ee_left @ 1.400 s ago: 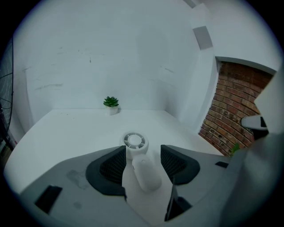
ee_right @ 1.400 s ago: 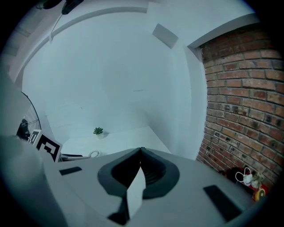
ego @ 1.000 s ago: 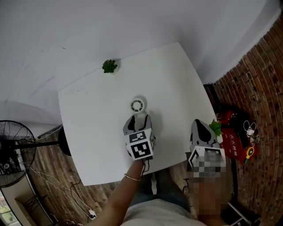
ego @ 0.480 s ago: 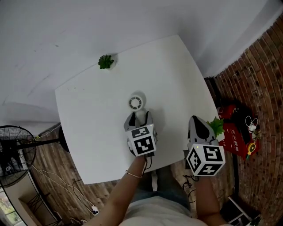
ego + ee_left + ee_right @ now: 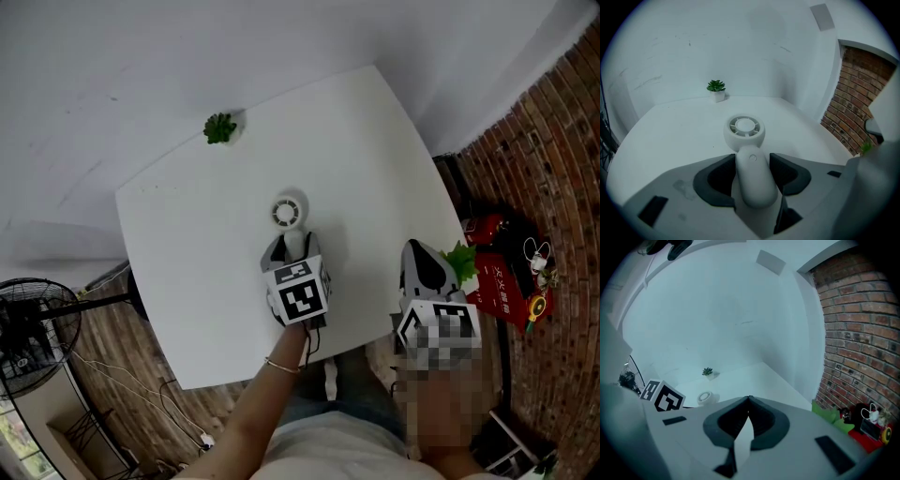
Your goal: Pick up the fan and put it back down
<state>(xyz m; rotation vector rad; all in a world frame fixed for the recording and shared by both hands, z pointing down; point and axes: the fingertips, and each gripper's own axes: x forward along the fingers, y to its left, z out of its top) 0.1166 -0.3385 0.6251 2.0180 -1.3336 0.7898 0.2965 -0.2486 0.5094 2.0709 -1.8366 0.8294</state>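
Note:
A small white handheld fan is over the middle of the white table, its round head pointing away from me. My left gripper is shut on the fan's handle, with the jaws pressed against both sides; the round head sticks out past the tips. I cannot tell whether the fan rests on the table or hangs just above it. My right gripper is at the table's near right edge, its jaws shut on nothing.
A small green potted plant stands at the table's far edge. A black pedestal fan is on the floor to the left. Red items and a green plant lie on the floor by the brick wall, right.
The left gripper stays shut on the fan's handle and has edged slightly toward the far side. The right gripper has barely moved.

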